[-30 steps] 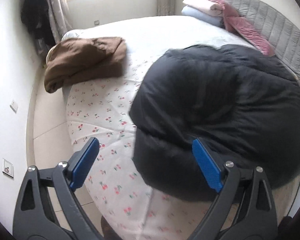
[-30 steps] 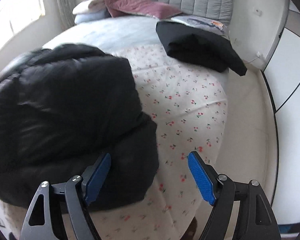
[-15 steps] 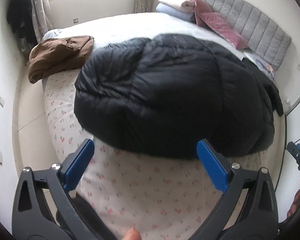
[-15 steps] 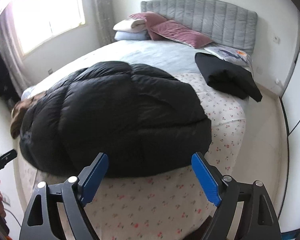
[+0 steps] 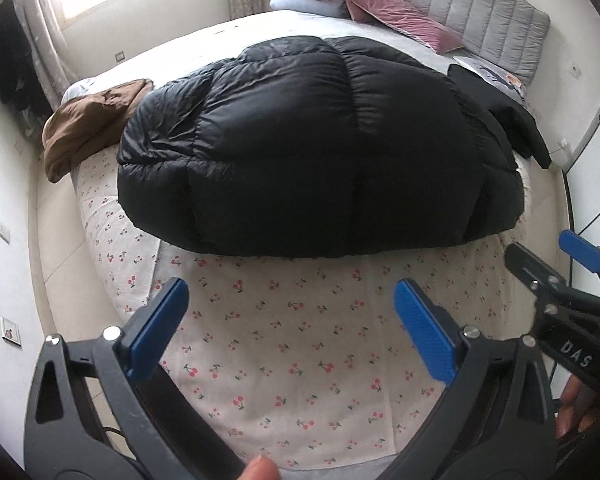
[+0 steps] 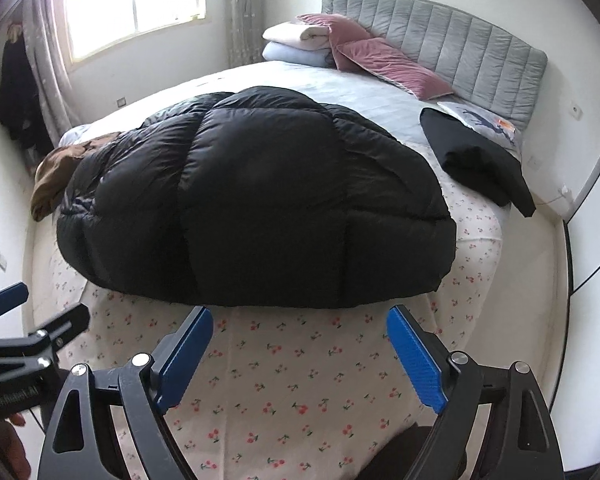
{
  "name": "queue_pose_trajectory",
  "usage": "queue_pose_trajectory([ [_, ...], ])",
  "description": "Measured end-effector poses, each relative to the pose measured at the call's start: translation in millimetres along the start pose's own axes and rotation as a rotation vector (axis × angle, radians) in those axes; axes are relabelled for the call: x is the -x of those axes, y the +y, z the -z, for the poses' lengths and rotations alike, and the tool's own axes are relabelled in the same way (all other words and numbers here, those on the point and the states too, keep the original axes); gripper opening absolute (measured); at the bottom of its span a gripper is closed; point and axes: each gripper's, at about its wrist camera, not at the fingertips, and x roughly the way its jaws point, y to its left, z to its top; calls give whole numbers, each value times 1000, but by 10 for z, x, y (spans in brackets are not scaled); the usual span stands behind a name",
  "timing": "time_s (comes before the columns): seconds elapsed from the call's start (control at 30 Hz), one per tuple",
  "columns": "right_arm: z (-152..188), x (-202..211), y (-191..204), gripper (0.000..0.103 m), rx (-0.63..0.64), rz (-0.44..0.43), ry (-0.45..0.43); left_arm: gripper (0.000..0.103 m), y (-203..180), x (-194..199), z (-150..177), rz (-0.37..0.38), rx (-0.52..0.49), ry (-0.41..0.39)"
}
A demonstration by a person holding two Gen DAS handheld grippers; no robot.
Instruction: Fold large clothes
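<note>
A big black puffer jacket lies as a thick folded bundle across the middle of the bed; it also fills the centre of the right wrist view. My left gripper hovers open over the cherry-print sheet, short of the jacket's near edge, with nothing between its blue pads. My right gripper is likewise open and empty, just short of the same edge. Each gripper shows at the side of the other's view: the right gripper and the left gripper.
A brown garment lies crumpled at the bed's left edge. A folded black garment sits at the right edge near the grey headboard. Pillows are stacked at the head. Pale floor runs along the left side.
Both grippers drew back from the jacket toward the foot of the bed and rose. A second ago its edge lay between each pair of jaws; now it lies apart.
</note>
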Motion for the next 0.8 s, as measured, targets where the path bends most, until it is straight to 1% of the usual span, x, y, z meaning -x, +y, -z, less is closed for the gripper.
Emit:
queue_pose_trajectory([
  [0.3, 39, 113, 24, 90, 11, 25, -24, 102, -48, 55, 25, -18, -1, -7],
  [0.8, 75, 67, 27, 90, -14, -21, -2, 102, -51, 33, 53, -10, -6, 4],
])
